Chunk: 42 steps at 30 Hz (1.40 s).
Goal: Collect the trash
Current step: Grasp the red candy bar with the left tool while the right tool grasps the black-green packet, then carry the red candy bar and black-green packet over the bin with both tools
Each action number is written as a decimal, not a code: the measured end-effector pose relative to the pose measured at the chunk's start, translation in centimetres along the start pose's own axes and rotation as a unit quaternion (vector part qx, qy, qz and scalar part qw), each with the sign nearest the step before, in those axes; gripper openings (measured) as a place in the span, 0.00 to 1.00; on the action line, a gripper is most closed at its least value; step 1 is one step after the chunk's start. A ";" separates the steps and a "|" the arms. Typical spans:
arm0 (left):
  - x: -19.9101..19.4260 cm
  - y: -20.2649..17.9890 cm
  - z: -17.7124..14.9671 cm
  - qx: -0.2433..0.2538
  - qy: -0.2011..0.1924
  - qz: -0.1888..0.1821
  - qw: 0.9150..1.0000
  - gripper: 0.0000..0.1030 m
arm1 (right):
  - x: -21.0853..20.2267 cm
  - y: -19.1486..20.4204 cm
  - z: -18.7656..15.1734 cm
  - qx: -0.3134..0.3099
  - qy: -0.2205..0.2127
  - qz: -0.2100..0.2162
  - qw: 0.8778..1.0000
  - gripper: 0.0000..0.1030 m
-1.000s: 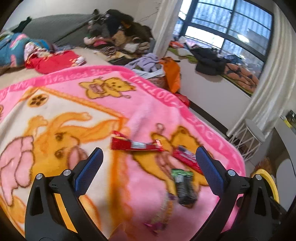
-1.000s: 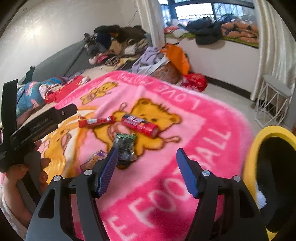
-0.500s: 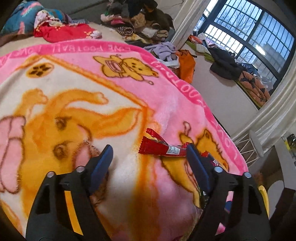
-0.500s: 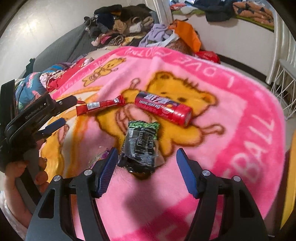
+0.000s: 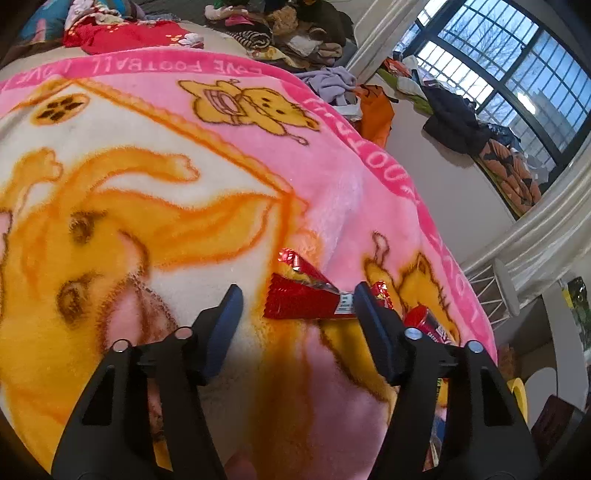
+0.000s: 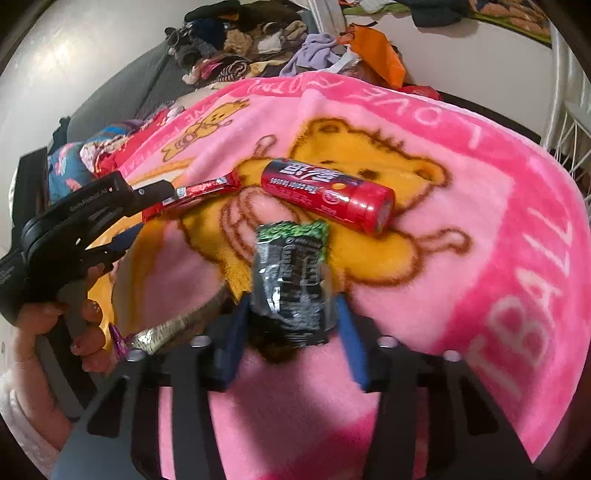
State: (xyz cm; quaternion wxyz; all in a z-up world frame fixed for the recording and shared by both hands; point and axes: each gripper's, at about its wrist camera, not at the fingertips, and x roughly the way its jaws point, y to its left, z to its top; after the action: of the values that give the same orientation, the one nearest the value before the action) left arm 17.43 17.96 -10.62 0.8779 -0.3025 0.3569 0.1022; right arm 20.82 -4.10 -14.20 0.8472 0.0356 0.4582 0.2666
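Note:
On the pink bear blanket [image 5: 332,177] lies a red foil wrapper [image 5: 295,302]. My left gripper [image 5: 297,288] straddles it with its jaws closing; the right finger touches the wrapper's end and the left pad [image 5: 225,317] stands clear of it. My right gripper [image 6: 290,304] is closing on a black and green packet [image 6: 291,266], and its blue pads meet the packet's two sides. A red tube [image 6: 325,194] lies just beyond the packet. The right wrist view also shows the left gripper [image 6: 136,221] at the red wrapper [image 6: 199,190], held by a hand [image 6: 44,325].
A crumpled clear and purple wrapper [image 6: 147,336] lies by the hand. Piled clothes [image 5: 295,29] sit at the bed's far end. A white wire stool [image 5: 495,288] and a yellow bin rim [image 5: 517,391] stand off the bed's right side, under the window.
Both grippers came down closer to the blanket. The left jaws narrowed around the red wrapper. The right jaws narrowed until the pads reached the black and green packet.

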 end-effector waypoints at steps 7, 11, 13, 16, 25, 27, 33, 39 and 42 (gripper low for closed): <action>-0.6 -0.4 -0.1 0.003 -0.004 -0.013 1.000 0.25 | -1.9 -0.5 -0.5 0.012 -0.017 0.012 1.000 0.33; -1.5 -1.0 -0.6 0.011 -0.009 -0.021 1.000 0.12 | -3.2 -0.5 -0.7 0.012 -0.029 0.013 0.999 0.33; -2.1 -1.4 -0.9 0.018 -0.013 -0.025 0.999 0.12 | -3.9 -0.6 -0.9 0.012 -0.035 0.015 0.999 0.33; -3.1 -2.3 -1.5 0.033 -0.020 -0.033 0.999 0.12 | -4.9 -0.6 -1.1 0.011 -0.045 0.016 0.999 0.33; -6.0 -6.4 -2.8 0.093 -0.042 -0.060 0.993 0.11 | -7.3 -0.1 -1.7 -0.007 -0.071 0.010 0.997 0.33; -6.4 -7.2 -3.0 0.106 -0.045 -0.065 0.991 0.11 | -7.8 -0.2 -1.8 -0.008 -0.077 0.007 0.997 0.33; -7.3 -9.4 -3.9 0.137 -0.046 -0.078 0.986 0.11 | -9.5 -1.2 -2.2 -0.003 -0.092 0.001 0.996 0.33; -7.7 -10.8 -4.6 0.154 -0.044 -0.089 0.983 0.11 | -11.0 -3.0 -2.5 0.010 -0.107 -0.013 0.994 0.33; -8.0 -11.5 -4.9 0.162 -0.045 -0.094 0.981 0.11 | -11.7 -3.9 -2.6 0.021 -0.112 -0.019 0.993 0.33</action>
State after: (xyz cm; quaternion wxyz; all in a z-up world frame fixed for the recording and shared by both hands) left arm 13.39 6.11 -2.61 0.9361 -0.1836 0.2989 -0.0270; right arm 15.28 -13.61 -8.03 0.8972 0.0743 0.3664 0.2350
